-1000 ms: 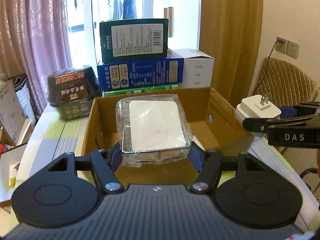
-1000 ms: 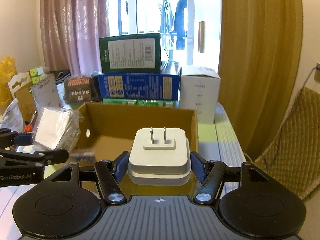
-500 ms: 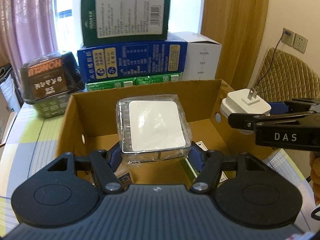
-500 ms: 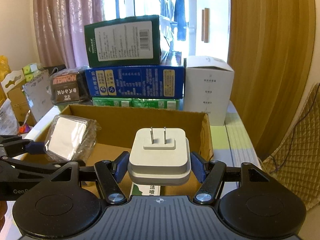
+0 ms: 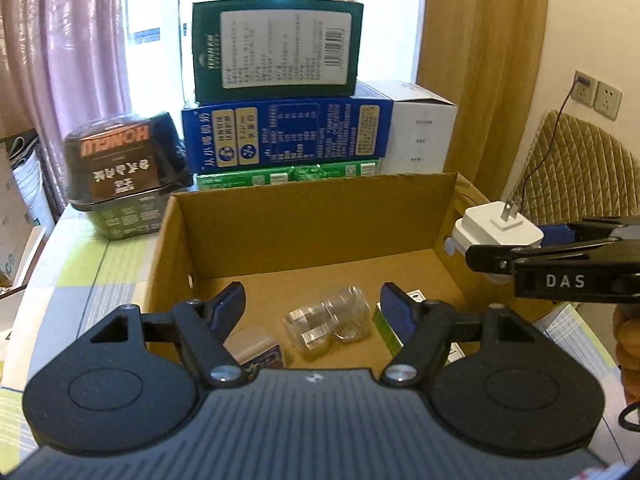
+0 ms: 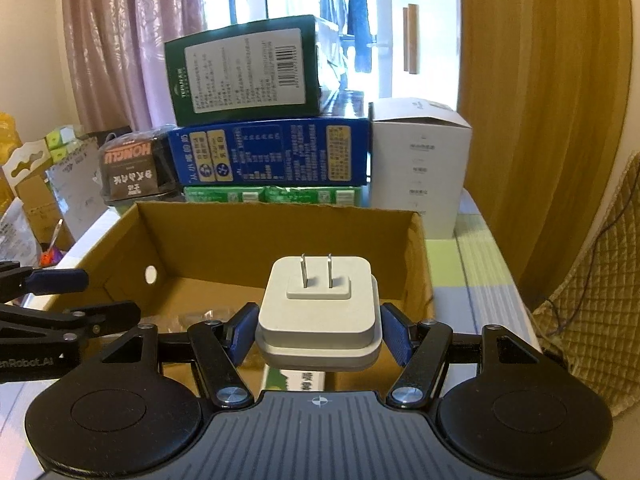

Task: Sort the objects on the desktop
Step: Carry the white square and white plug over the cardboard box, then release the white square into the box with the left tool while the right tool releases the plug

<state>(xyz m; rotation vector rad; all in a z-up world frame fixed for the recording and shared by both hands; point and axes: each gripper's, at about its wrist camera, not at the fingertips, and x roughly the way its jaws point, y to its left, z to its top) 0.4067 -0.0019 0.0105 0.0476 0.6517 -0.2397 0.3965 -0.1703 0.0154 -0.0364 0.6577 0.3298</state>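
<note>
An open cardboard box (image 5: 312,220) sits on the table in front of both grippers. My left gripper (image 5: 313,296) is open over the box with nothing between its blue pads. Below it, on the box floor, lies a clear plastic-wrapped item (image 5: 328,320). My right gripper (image 6: 320,320) is shut on a white plug adapter (image 6: 320,300), prongs pointing up, held above the box's near right part. In the left wrist view the adapter (image 5: 496,224) hangs at the box's right wall. In the right wrist view the left gripper (image 6: 92,296) shows at the left, over the box (image 6: 260,240).
Behind the box stand stacked cartons: a dark green one (image 5: 276,46) on a blue one (image 5: 286,136), and a white carton (image 5: 420,128). A dark noodle bowl (image 5: 124,172) sits at the back left. A green packet (image 5: 386,328) lies in the box. A padded chair (image 5: 580,172) stands right.
My left gripper has opened and let go of the plastic-wrapped white pack it held. Both grippers moved forward over the box. The right gripper still holds the adapter.
</note>
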